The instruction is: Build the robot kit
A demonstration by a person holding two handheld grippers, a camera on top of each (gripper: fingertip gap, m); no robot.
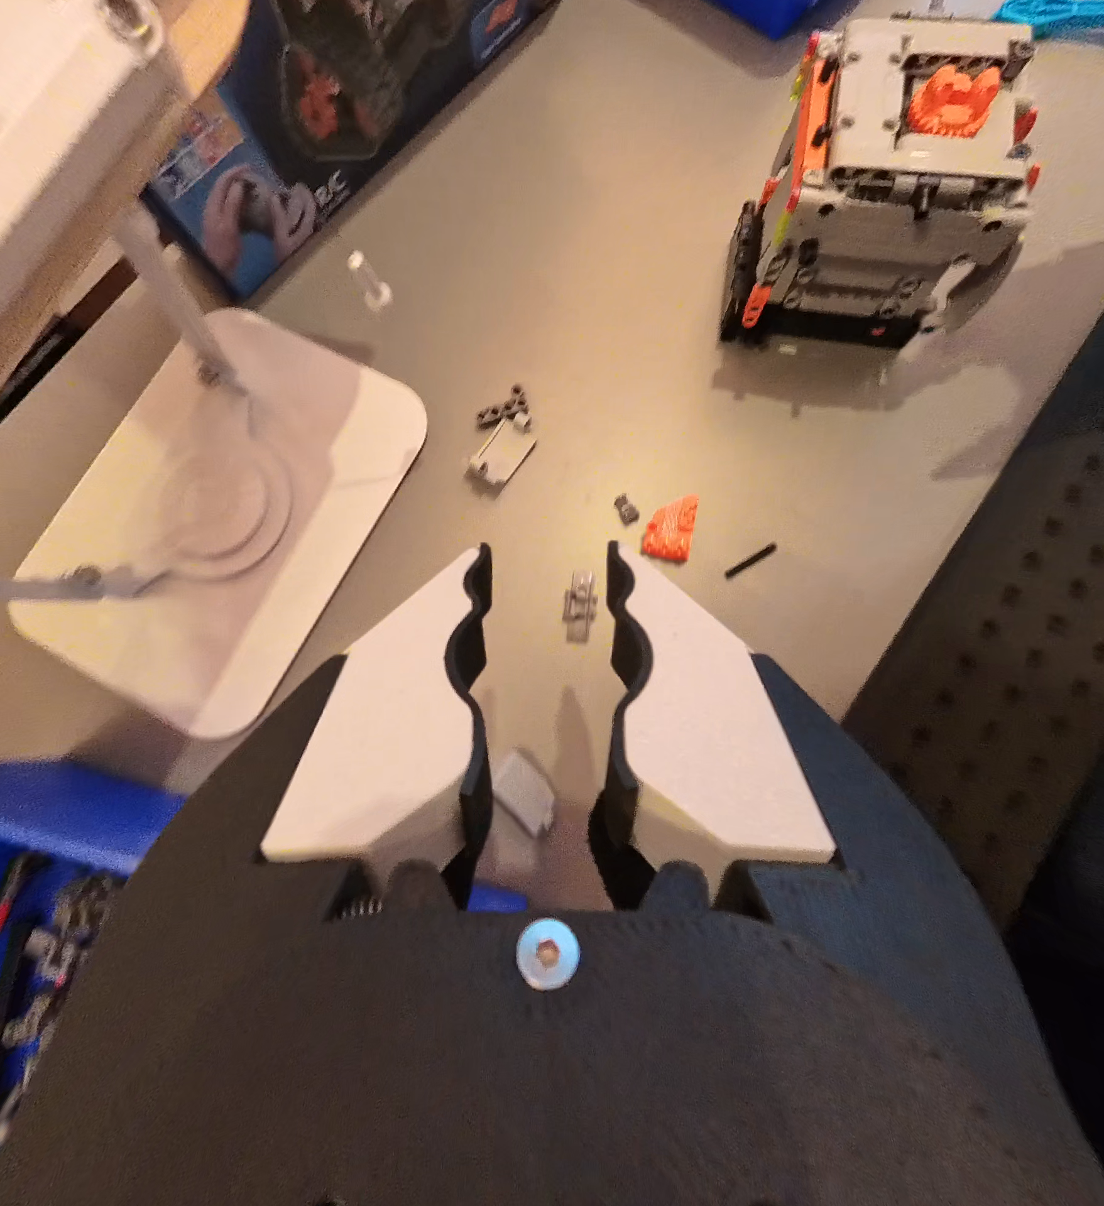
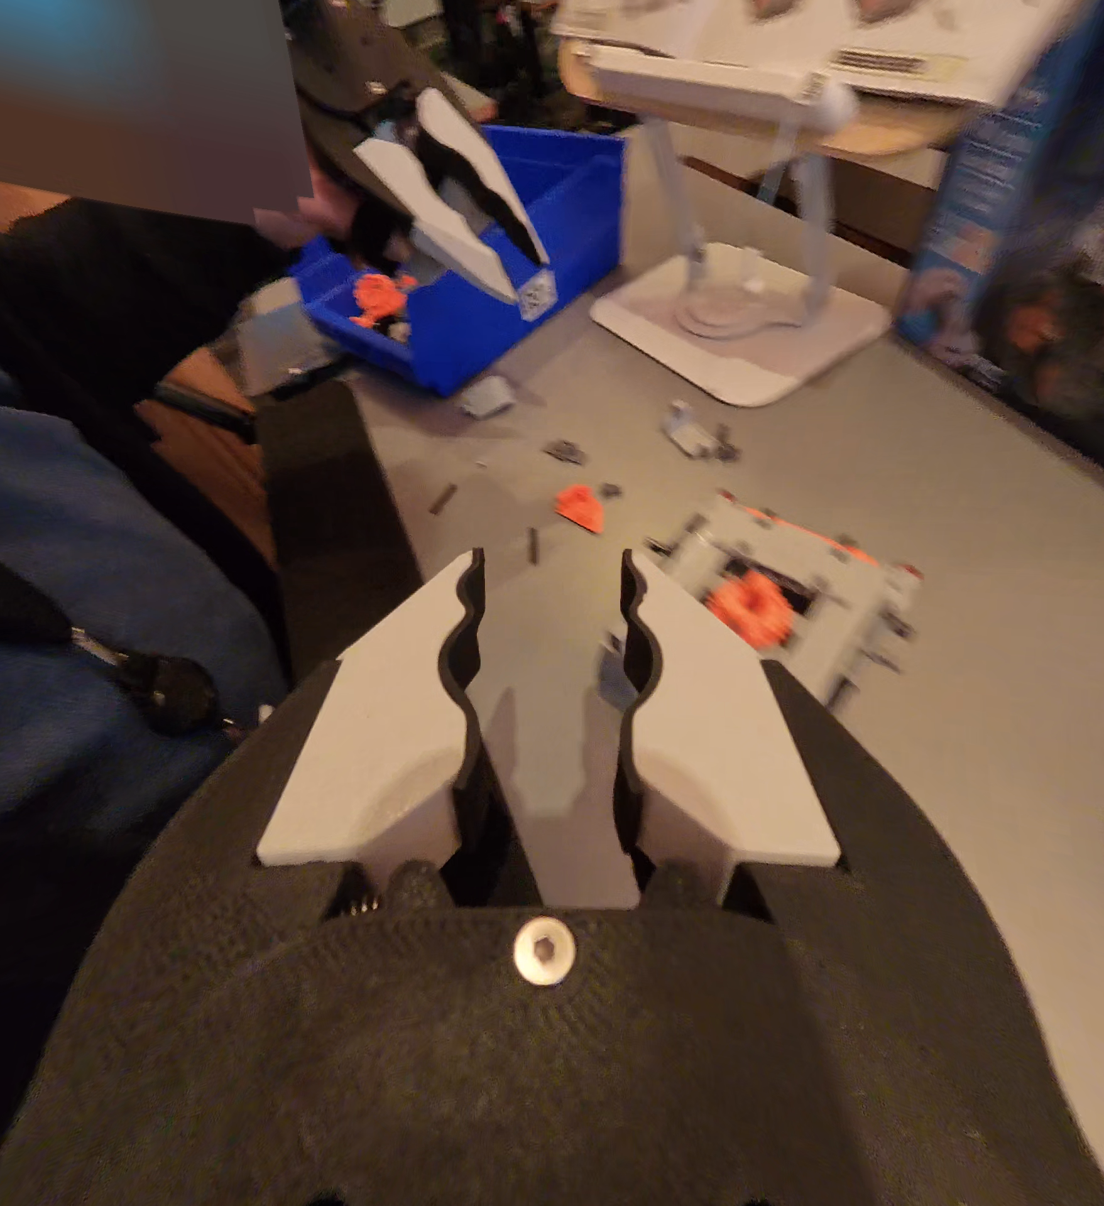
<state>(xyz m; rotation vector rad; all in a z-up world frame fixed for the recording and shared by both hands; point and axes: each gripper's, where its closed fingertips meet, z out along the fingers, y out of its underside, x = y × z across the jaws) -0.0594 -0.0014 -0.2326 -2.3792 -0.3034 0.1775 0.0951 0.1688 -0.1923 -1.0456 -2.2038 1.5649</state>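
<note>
While our left gripper (image 1: 548,561) hangs parted and empty above a small grey clip piece (image 1: 580,605), our right gripper (image 2: 552,566), likewise parted and empty, hovers beside the grey-and-orange brick vehicle (image 2: 797,607).

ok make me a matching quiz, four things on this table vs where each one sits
Things:
1. blue bin
2. orange piece
3. white stand
4. grey block model

Places:
A. far right of the table in the left wrist view
B. just past the left gripper's right fingertip
C. under the left gripper in the right wrist view
D. left of the loose parts, beside the printed box

Pairs: 1-C, 2-B, 3-D, 4-A
</note>
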